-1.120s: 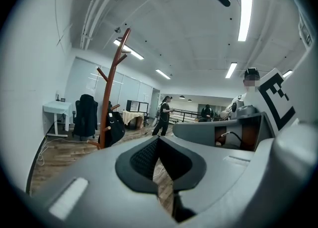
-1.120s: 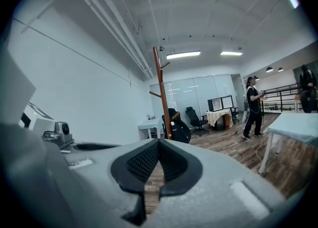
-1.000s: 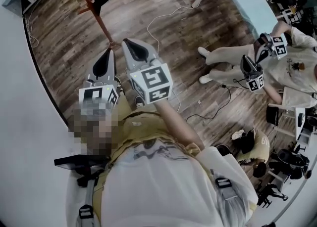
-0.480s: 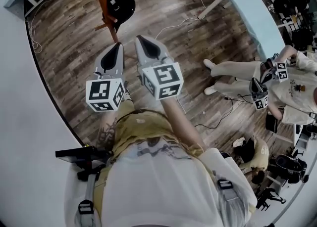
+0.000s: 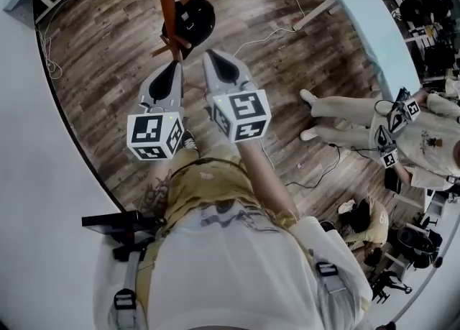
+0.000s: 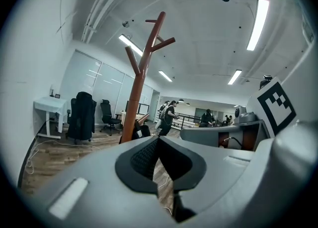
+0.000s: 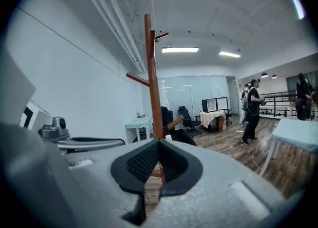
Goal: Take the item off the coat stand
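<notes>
Overhead, from the head view, the left claw and the right claw are held side by side in front of the person, both pointing at the coat stand. The stand is a reddish-brown wooden pole with short pegs, standing on a wooden floor. A black item hangs on a peg just beside the pole, near the claw tips but apart from them. A pale blue table stands well off to the right.

In the left gripper view, the left claw is clenched, its dark pads meeting at the tips with nothing between them. The coat stand rises just behind it, and the black item peeks out low beside the pole.

In the right gripper view, the right claw is likewise clenched and empty. The pole stands straight ahead, with the black item on a low slanting peg to its right.
</notes>
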The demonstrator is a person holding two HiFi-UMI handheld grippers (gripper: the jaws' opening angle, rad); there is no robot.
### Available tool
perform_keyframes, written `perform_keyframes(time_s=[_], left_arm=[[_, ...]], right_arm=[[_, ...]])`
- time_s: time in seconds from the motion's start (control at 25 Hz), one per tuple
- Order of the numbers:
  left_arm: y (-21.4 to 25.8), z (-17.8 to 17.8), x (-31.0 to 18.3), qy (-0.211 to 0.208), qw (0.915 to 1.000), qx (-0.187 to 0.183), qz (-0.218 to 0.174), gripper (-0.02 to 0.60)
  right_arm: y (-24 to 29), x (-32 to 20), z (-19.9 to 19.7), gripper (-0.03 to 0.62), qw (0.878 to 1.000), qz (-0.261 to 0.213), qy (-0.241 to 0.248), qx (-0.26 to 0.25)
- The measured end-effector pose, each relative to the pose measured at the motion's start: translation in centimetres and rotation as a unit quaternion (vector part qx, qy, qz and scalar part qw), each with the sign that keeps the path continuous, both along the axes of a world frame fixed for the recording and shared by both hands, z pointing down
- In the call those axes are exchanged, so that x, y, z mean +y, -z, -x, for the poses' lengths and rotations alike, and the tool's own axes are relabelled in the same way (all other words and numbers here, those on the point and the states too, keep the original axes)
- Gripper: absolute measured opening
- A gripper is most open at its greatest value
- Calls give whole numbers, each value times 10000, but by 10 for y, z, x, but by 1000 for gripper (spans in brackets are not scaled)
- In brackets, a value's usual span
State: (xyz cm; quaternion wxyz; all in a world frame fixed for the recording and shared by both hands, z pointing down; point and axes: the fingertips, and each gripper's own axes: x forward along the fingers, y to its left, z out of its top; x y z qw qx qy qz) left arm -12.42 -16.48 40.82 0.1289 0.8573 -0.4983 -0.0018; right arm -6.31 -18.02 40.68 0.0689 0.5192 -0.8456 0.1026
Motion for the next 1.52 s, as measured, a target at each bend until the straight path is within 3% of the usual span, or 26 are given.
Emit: perform_keyframes(time_s=[0.32, 0.96, 1.08, 1.28, 1.4, 1.52], left_arm=[[-13, -1, -35, 82, 9997, -16, 215, 2], [-24, -6, -93, 672, 9969, -235, 350, 2], [-23, -4, -97, 765, 9960, -253, 376, 2], [-25, 3, -99, 912, 9944, -278, 453, 2], [-30, 10, -98, 1021, 9930, -300, 512, 2], [-34, 19, -96, 1122, 9918, -314, 534, 2]], right_arm=[[-15, -41, -7, 0, 9998, 156, 55, 119], [-39, -138, -16, 2, 9948, 176, 791, 609], [-41, -148, -13, 43, 9919, 178, 1000, 766], [-47, -163, 1, 129, 9780, 110, 1670, 1246], [-58, -171, 9, 143, 9591, 197, 2162, 1818], [-70, -176, 20, 141, 9447, 381, 2577, 1990]])
